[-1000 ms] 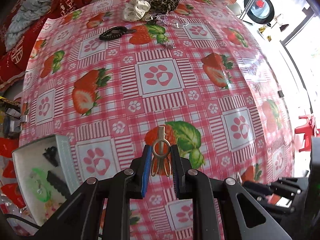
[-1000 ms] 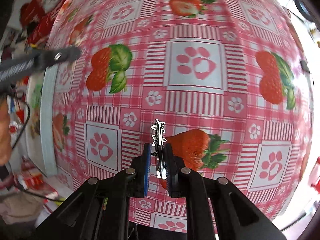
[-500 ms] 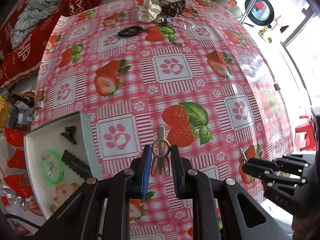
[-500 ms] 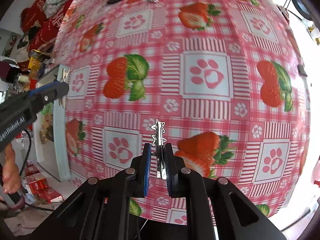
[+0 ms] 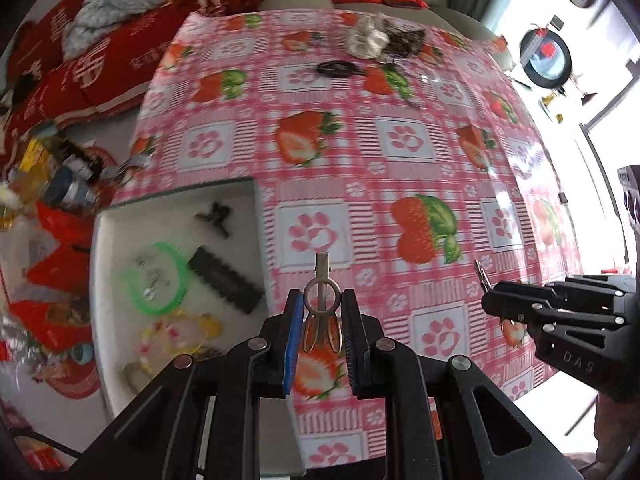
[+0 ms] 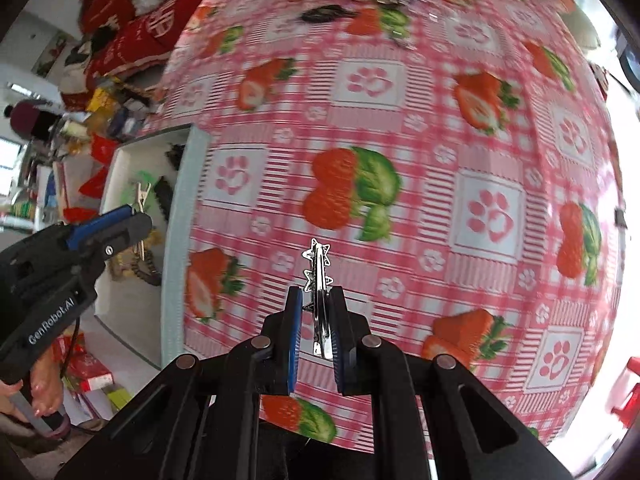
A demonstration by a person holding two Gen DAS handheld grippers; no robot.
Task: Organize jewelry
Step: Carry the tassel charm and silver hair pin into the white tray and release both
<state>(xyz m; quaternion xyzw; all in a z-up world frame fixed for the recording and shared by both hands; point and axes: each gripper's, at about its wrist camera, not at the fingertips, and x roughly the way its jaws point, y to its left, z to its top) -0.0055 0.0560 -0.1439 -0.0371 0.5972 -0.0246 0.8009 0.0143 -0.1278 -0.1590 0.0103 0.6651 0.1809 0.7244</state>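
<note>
From the left wrist camera, the left gripper has its jaws clenched on a slim bronze-toned metal hair clip with a ring-shaped loop, which sticks out past the blue pads, over the pink strawberry-and-paw-print checked oilcloth that covers the desk. At the desk's left edge sits a shallow white rectangular tray. In it lie a translucent green plastic ring, a black toothed comb clip, a small black claw clip and a pale yellow-and-pink beaded piece. At the far edge wait a cream fabric scrunchie, a leopard-print scrunchie and a black coiled hair tie. The right gripper enters from the right.

From the right wrist camera, the right gripper's jaws are clamped on a shiny silver metal clip with small star shapes along its spine, hard-edged and glossy against the slick cloth. The tray's pale blue-grey rim stands left of it, and the left gripper hangs over the tray.

Both clips look bound for the tray. To do it well, I'd carry each one clear over the rim, bring it low above a bare patch of white floor, away from the comb clip and green ring, then let go gently; thin springy metal like this will bounce or skid if dropped from height.
</note>
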